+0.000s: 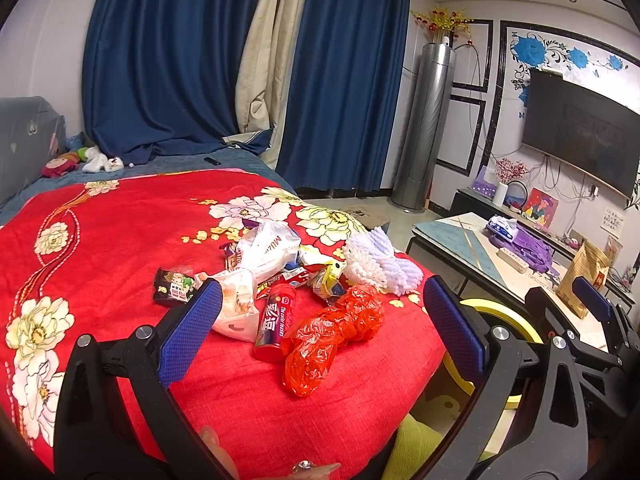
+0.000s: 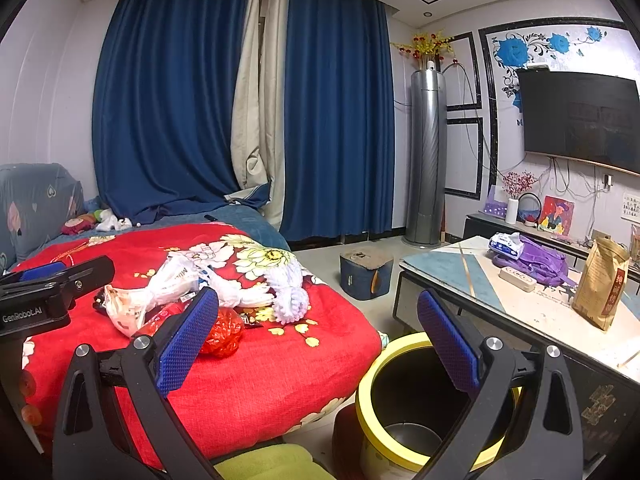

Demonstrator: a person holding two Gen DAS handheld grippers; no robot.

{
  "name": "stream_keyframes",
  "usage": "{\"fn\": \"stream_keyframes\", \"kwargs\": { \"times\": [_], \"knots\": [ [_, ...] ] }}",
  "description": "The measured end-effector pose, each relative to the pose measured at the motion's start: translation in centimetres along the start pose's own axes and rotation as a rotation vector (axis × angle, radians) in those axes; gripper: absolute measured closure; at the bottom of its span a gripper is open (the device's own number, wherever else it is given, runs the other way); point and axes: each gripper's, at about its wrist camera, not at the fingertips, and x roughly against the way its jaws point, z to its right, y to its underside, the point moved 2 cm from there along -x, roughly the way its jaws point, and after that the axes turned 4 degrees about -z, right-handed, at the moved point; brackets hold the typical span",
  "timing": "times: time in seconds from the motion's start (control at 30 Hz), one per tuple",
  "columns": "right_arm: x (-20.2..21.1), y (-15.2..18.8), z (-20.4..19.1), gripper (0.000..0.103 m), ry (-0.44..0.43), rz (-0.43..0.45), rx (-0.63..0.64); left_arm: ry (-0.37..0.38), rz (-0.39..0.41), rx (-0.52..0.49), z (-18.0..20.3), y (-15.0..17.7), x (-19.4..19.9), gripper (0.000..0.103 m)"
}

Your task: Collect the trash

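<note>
My left gripper [image 1: 322, 324] hangs over the red floral bedspread [image 1: 120, 248] with its blue-padded jaws spread wide and nothing between them. Framed between its fingers lies the litter: a crumpled red plastic bag [image 1: 328, 332] nearest, a red cylindrical snack tube [image 1: 274, 326] touching it on the left, a white plastic bag [image 1: 256, 268] and white foam netting [image 1: 380, 260] beyond. My right gripper [image 2: 318, 334], also spread wide and empty, sits above the yellow-rimmed round bin [image 2: 400, 412] beside the bed.

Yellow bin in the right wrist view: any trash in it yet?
No. The yellow bin shows only a dark, bare bottom; the trash pile lies on the red bedspread.
</note>
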Motion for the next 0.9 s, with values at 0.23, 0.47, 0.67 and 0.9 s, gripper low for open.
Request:
{"fn": "stream_keyframes", "kwargs": {
  "times": [0.23, 0.47, 0.67, 0.9],
  "knots": [
    [-0.09, 0.04, 0.06, 0.006, 0.001, -0.003, 0.0, -0.002, 0.0, -0.001, 0.08, 0.07, -0.04, 0.011],
    [-0.11, -0.08, 0.06, 0.006, 0.001, -0.006, -0.001, -0.001, 0.002, -0.001, -0.11, 0.15, -0.33, 0.011],
    [-0.15, 0.7, 0.28, 0.006, 0.001, -0.007, -0.003, -0.001, 0.002, -0.002, -0.15, 0.12, -0.23, 0.011],
    [-0.25, 0.85, 0.32, 0.006, 0.003, -0.008, -0.005, -0.002, 0.0, -0.002, -0.18, 0.13, -0.21, 0.011]
  ]
}}
